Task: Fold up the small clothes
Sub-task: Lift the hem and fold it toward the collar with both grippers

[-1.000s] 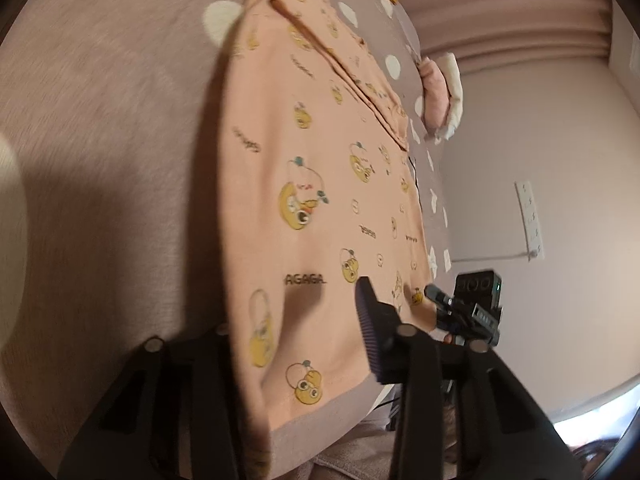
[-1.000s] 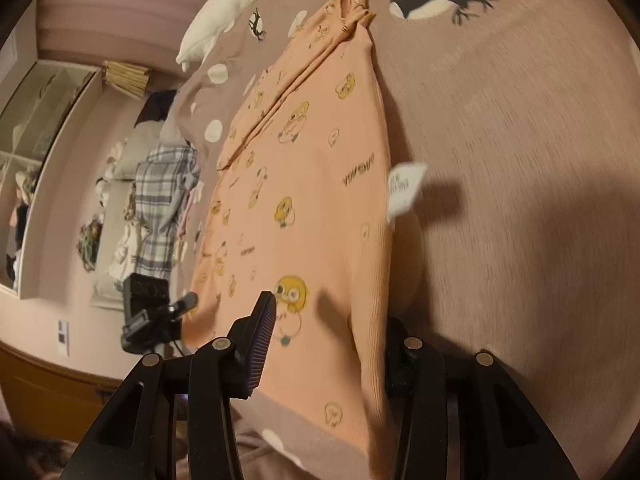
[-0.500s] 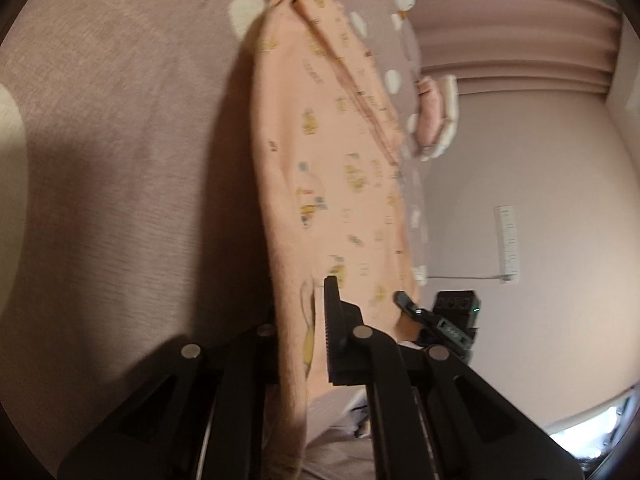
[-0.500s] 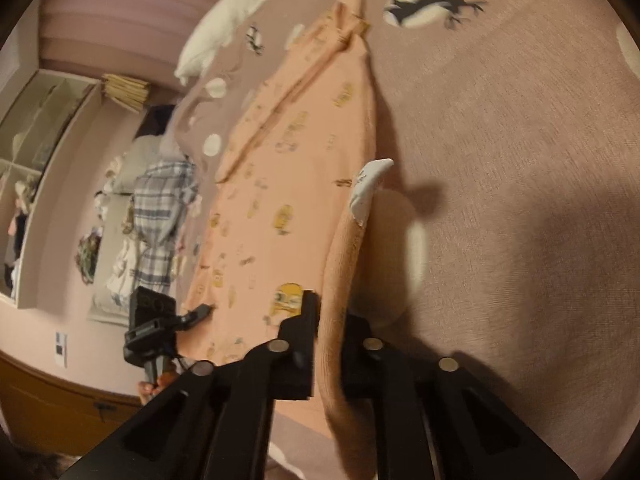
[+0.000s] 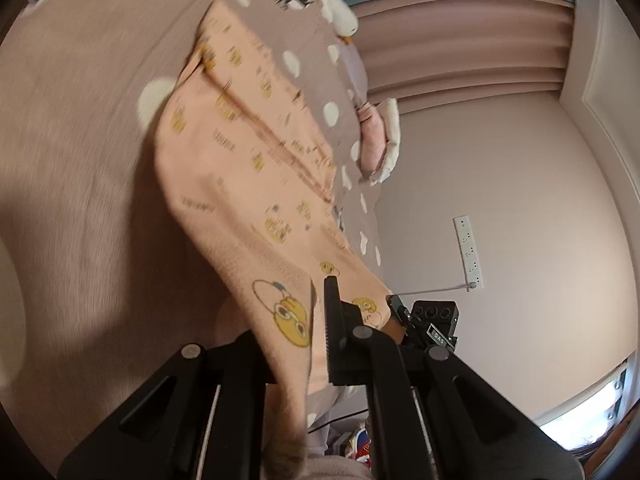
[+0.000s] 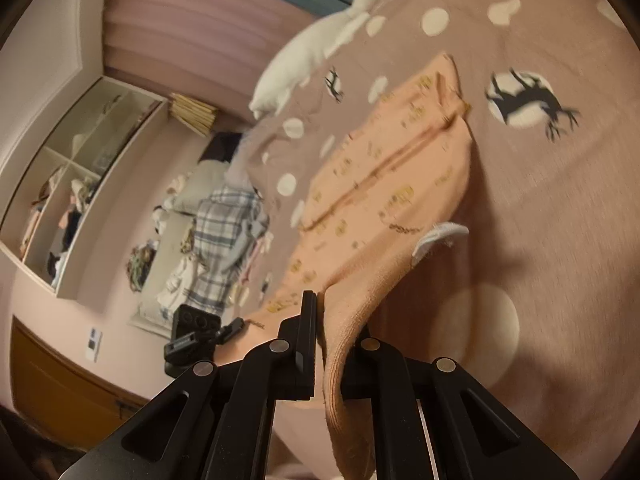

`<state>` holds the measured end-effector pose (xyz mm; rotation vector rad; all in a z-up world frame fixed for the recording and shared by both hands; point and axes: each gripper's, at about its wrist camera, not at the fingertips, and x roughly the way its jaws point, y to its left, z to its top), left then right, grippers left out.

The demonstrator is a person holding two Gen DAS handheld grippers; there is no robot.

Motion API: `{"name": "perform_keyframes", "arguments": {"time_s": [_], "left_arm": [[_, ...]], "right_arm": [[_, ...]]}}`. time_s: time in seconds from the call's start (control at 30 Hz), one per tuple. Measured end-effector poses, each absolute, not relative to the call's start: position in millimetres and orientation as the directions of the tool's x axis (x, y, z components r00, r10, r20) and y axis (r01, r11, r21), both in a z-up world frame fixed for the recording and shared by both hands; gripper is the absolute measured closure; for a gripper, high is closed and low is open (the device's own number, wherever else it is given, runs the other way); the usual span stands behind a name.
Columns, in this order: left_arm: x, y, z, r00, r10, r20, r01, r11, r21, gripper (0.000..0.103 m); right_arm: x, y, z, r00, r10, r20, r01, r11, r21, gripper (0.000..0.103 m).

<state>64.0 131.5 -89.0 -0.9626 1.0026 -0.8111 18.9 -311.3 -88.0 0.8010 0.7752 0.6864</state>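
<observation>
While the left gripper (image 5: 318, 320) and right gripper (image 6: 320, 332) each pinch a near hem corner, both at lower centre of frame, the peach printed top (image 5: 240, 168) runs lengthwise away toward upper centre, its far end resting on the spotted bedspread (image 6: 560, 208).

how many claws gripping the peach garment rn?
2. Left claw pinches the peach garment at one near corner; right claw pinches the opposite near corner.
</observation>
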Motion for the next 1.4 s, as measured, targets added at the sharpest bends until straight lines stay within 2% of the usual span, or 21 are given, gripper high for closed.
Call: {"name": "perform_keyframes", "arguments": {"time_s": [0.23,0.53,0.87,1.1,1.4], "left_arm": [[85,130,-63,0.375,-0.888,-0.267,0.179,0.352,-0.919,0.098],[107,123,-50,0.394,-0.887,-0.241,0.205,0.34,-0.918,0.098],[154,137,-31,0.497,-0.857,-0.135,0.219,0.275,-0.936,0.098],[200,138,-23,0.541,-0.827,-0.149,0.222,0.312,-0.924,0.098],[261,131,-50,0.536,-0.8,-0.268,0.14,0.398,-0.907,0.098]], "right_arm": [[27,-314,-60,0.599,0.754,-0.27,-0.301,0.525,0.796,0.094],[45,-314,-45,0.625,0.738,-0.252,-0.332,0.544,0.771,0.097],[75,-326,-24,0.691,0.7,-0.18,-0.34,0.535,0.774,0.097],[124,-327,-12,0.725,0.655,-0.215,-0.3,0.581,0.757,0.098],[188,-318,-21,0.703,0.636,-0.318,-0.23,0.627,0.744,0.098]]}}
